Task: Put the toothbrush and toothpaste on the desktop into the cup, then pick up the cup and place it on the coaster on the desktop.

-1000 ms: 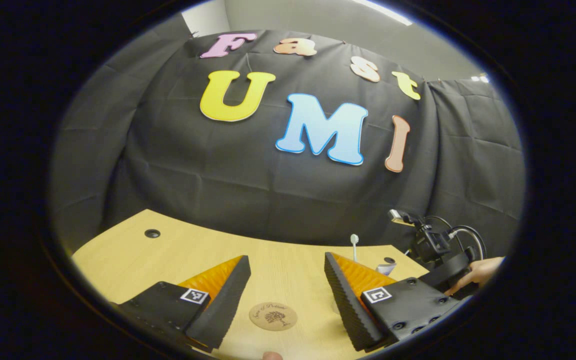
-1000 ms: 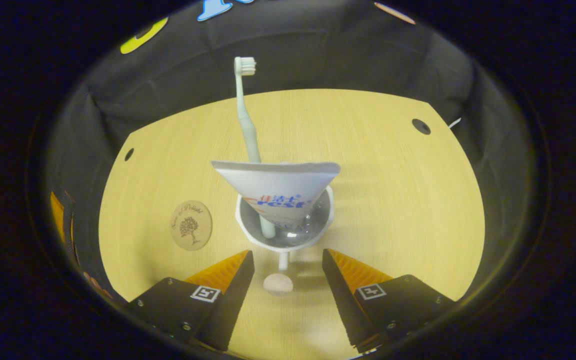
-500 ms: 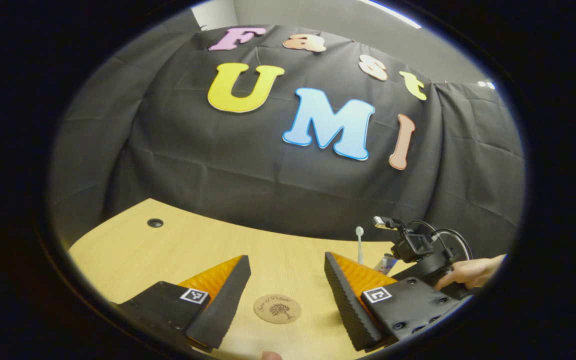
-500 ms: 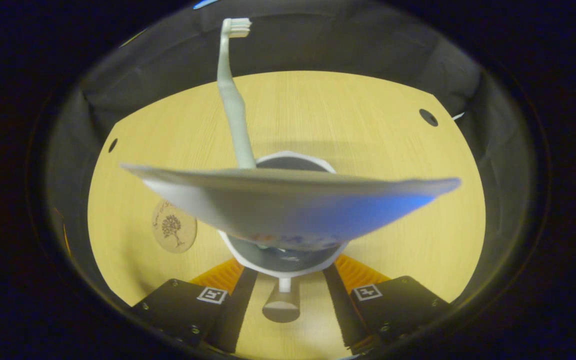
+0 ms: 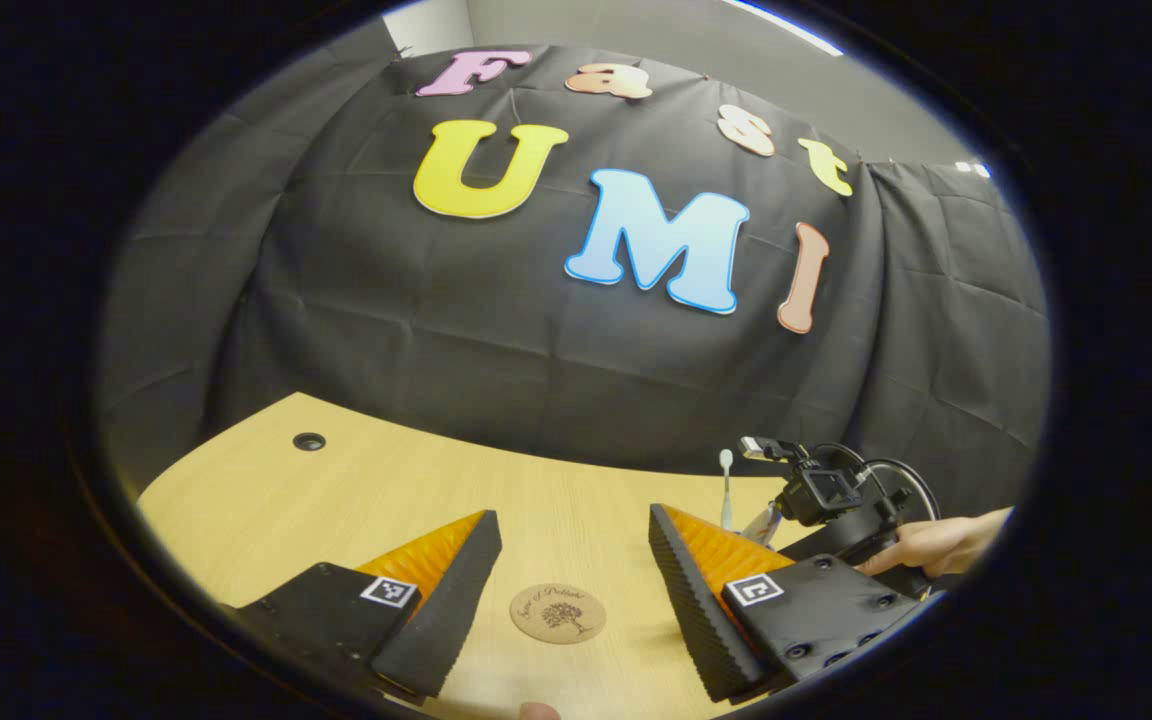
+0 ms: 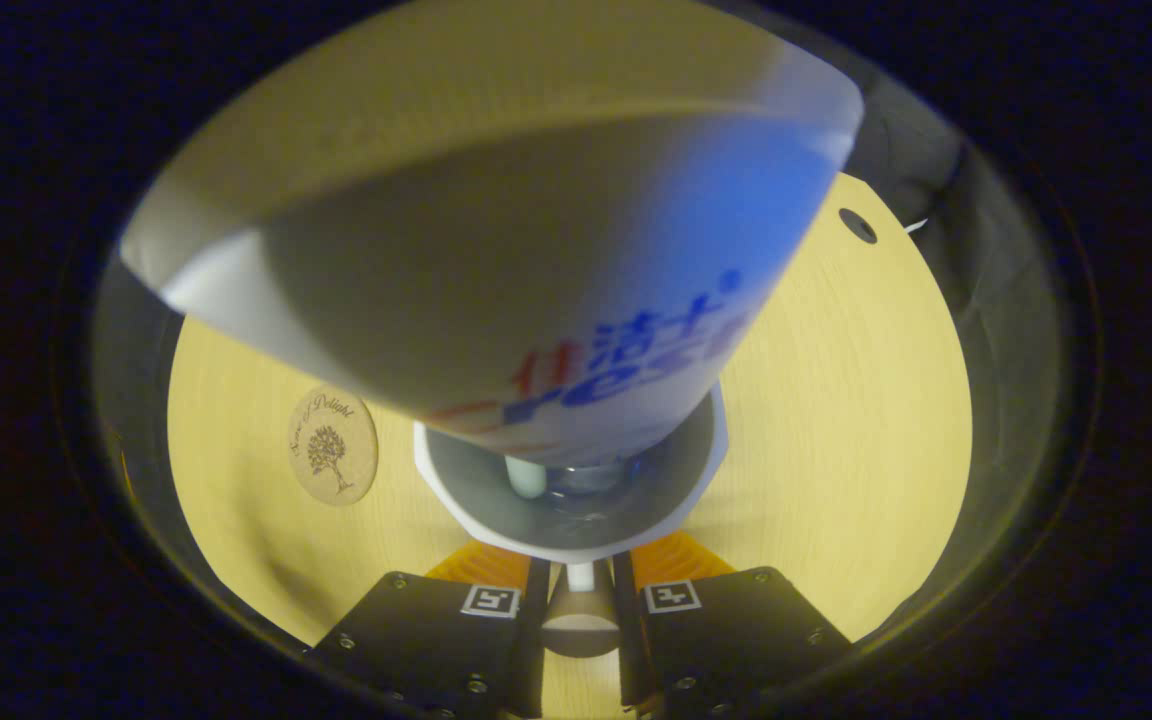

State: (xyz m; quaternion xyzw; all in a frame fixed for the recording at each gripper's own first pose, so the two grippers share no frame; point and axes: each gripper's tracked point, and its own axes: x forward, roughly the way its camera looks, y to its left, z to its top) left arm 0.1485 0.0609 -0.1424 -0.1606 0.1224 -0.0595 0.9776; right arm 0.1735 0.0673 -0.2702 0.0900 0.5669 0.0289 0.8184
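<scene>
Cup stood on bench, toothpaste and toothbrush inside, handle pinched in right tongs. Coaster lay just left of cup. Left tongs hung wide, empty, above coaster.

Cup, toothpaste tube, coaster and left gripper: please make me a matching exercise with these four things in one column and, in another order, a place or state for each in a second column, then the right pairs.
Column 1:
1. toothpaste tube
2. coaster
3. cup handle
4. left gripper

Column 2:
A. lies bare on the wooden desktop, beside the cup
B. open, holds nothing
C. stands in the cup, wide end up
D. clamped between the right gripper's two fingers

Right pairs: 1-C, 2-A, 3-D, 4-B
</scene>
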